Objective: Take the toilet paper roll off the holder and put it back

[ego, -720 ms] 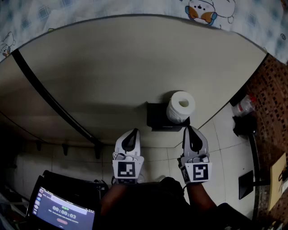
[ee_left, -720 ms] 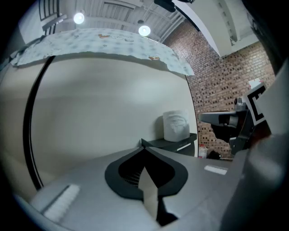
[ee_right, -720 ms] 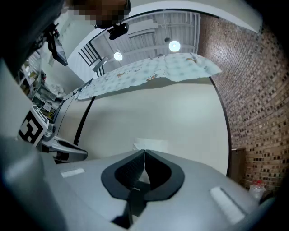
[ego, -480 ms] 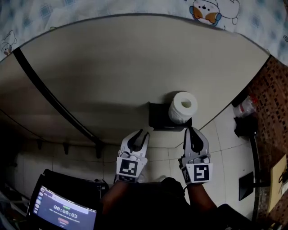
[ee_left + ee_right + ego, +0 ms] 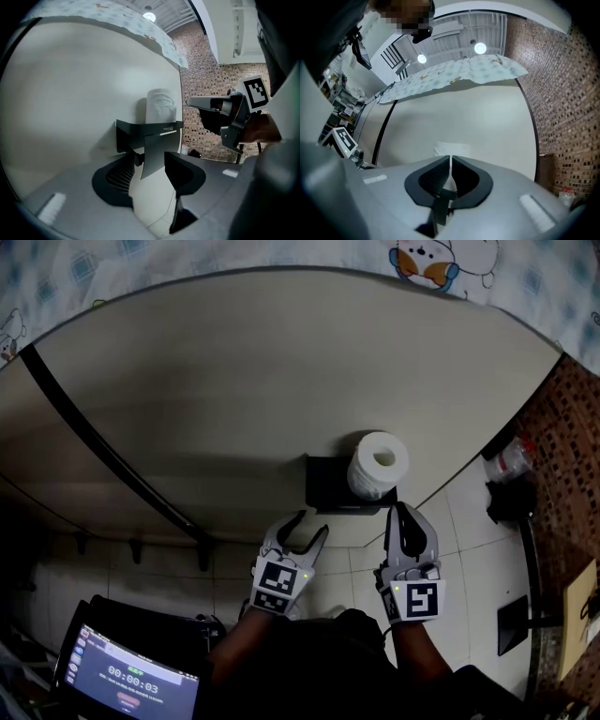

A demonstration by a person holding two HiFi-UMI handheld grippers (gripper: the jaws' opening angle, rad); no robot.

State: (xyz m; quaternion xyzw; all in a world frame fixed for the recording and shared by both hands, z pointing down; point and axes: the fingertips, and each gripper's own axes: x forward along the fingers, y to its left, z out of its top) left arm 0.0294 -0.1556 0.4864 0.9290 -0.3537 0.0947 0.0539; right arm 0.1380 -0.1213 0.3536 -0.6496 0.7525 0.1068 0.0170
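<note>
The left gripper is standing with its jaws spread wide and gripping nothing; in the left gripper view the black holder is showing through the gap between the two dark pads, farther along the wall and not touching either pad. The right gripper is holding its jaws pressed together with nothing between them, which the right gripper view is showing as a thin closed seam. Its tip is pointing up at the lower right corner of the holder, very near it, though whether it is touching cannot be told. Both grippers are sitting side by side just below the holder, the left one angled towards it. The holder is hanging on the pale beige wall and is carrying the toilet paper roll, which is sitting at its right end and overlapping its upper edge. The roll is looking white, full and round, its hollow core facing the head camera. From the left gripper's side the roll is rising as a pale column above the holder's dark top, and from the right gripper's side only a white patch of it is peeking over the closed jaws.
</note>
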